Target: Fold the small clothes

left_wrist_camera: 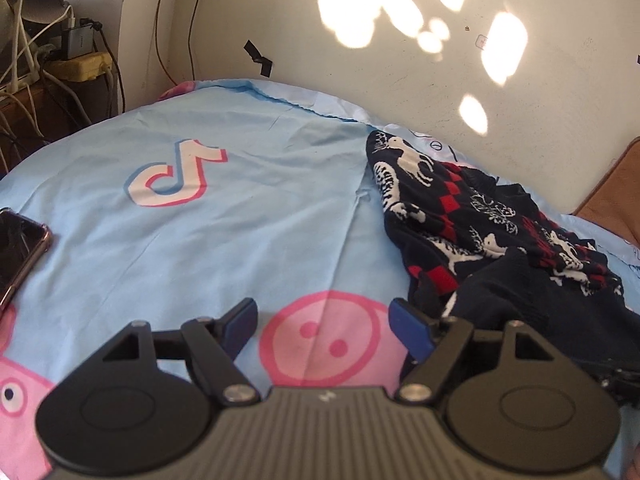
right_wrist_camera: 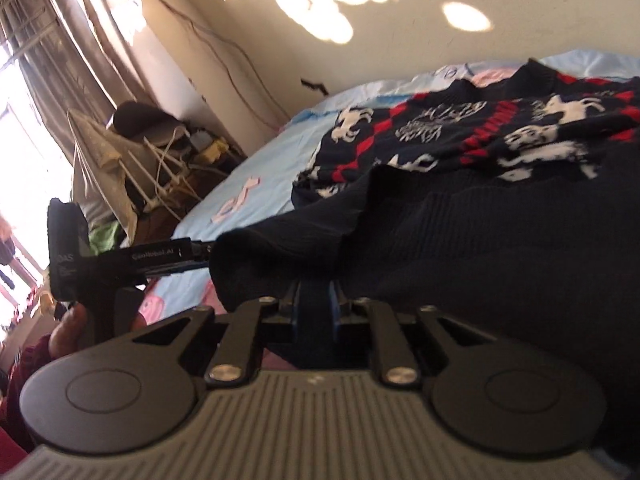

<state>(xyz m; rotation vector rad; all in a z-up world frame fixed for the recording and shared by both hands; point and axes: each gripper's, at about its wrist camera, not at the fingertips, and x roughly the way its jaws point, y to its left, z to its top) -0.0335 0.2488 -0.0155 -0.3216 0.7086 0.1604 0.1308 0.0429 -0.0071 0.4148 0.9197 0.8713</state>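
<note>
Right wrist view shows the navy sweater [right_wrist_camera: 480, 216], patterned with white animals and red checks, lying crumpled on the bed sheet [right_wrist_camera: 256, 176]; its plain dark hem is pinched in the right claw [right_wrist_camera: 314, 304], whose blue fingers are clenched on the knit. From the left wrist view the sweater's long axis runs from the near right toward the far wall. The left claw [left_wrist_camera: 324, 320] hangs released beside it, marked "GenRobot.AI". A phone [left_wrist_camera: 20, 248] lies at the left edge.
</note>
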